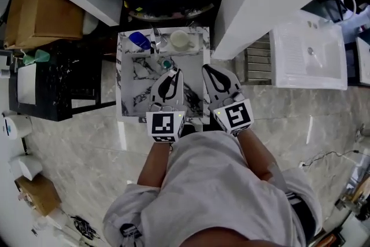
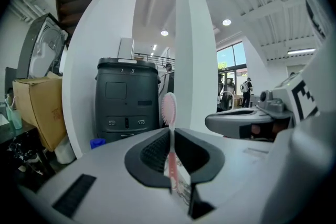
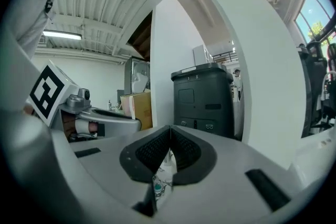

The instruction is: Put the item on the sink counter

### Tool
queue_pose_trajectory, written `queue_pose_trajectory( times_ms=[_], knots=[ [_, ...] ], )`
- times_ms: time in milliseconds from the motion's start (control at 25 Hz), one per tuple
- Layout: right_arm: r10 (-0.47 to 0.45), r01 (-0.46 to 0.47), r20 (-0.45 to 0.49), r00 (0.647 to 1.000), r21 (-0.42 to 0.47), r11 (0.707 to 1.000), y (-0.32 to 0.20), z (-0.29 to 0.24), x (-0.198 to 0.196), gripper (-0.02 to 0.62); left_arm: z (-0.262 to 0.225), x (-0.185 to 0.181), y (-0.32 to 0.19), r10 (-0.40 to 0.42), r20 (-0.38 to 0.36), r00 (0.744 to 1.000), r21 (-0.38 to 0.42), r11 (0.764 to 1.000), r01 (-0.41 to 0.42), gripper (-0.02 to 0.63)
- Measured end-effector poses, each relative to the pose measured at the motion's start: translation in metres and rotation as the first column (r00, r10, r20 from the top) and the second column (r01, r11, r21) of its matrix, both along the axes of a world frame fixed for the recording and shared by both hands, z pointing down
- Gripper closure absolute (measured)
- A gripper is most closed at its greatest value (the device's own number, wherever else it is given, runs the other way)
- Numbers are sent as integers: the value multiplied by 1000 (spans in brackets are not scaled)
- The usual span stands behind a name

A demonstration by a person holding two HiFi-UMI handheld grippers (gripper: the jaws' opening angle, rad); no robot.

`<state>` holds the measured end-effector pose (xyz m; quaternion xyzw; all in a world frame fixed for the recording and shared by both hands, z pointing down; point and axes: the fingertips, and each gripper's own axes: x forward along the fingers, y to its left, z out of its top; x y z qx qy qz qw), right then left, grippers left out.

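Note:
A pink toothbrush (image 2: 169,108) stands upright between the jaws of my left gripper (image 2: 170,132), which is shut on its handle, the bristled head sticking up above the tips. In the head view my left gripper (image 1: 173,73) hangs over the marble sink counter (image 1: 130,85), near its middle. My right gripper (image 1: 209,71) is beside it over the counter's right edge. In its own view the right gripper (image 3: 169,129) is shut, pads together with nothing between them.
At the counter's far end lie a blue item (image 1: 139,40) and a white cup (image 1: 180,39). A dark grey bin (image 2: 127,99) stands behind, between white pillars. A black shelf (image 1: 58,87) and cardboard box (image 1: 34,11) are left; a white basin (image 1: 309,58) is right.

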<state>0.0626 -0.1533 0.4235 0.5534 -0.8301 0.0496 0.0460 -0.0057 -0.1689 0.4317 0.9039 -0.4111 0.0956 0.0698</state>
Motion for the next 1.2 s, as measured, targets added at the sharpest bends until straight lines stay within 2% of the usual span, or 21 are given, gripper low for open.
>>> queue_pose_trajectory(
  times_ms=[480,1200],
  knots=[
    [-143,144,19,990,-115,983,-59,42,11,591,18,5,-61,-144,15,990,-66,987,144,574],
    [-328,324,0,945,-159,933,-107,86,19,591,30,10,-95,-306,28,952,-78,948,308,574]
  ],
)
